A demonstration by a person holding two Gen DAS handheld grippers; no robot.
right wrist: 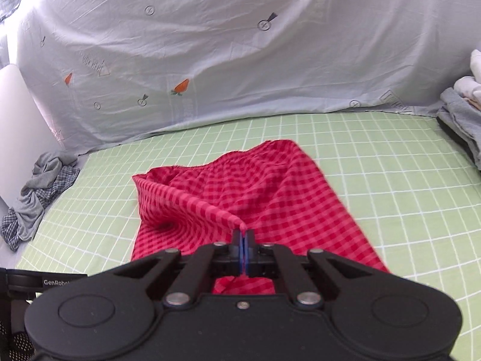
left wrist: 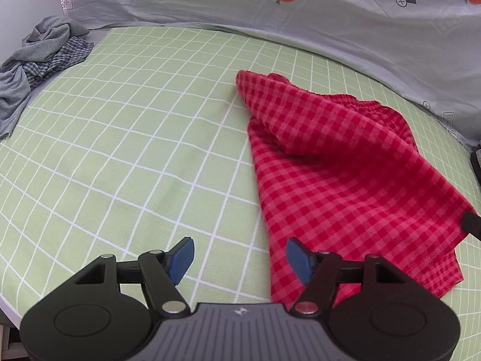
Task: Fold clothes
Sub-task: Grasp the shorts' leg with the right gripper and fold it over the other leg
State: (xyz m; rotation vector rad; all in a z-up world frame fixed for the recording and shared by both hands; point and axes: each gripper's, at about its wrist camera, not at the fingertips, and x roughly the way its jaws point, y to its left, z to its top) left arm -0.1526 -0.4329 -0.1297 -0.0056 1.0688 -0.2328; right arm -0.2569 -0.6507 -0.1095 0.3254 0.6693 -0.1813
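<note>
While your right gripper (right wrist: 243, 248) has its fingers clenched on a lifted fold of the red checked shorts (right wrist: 255, 198), your left gripper (left wrist: 239, 260) hangs released, the shorts' near hem just right of its fingers on the bed (left wrist: 120, 150).

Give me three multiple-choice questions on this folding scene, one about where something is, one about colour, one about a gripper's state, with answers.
1. Where is the grey pile?
A. on the red shorts
B. at the sheet's far left edge
C. in the left gripper

2. What colour is the sheet?
A. green, white grid
B. plain blue
C. yellow stripes

3. How is the right gripper?
A. open, empty
B. shut on the red shorts
C. out of view

Answers: 1 B, the pile lies at the far left edge. 2 A, white lines cross green. 3 B, its jaws pinch a raised fold; the left gripper is open.
</note>
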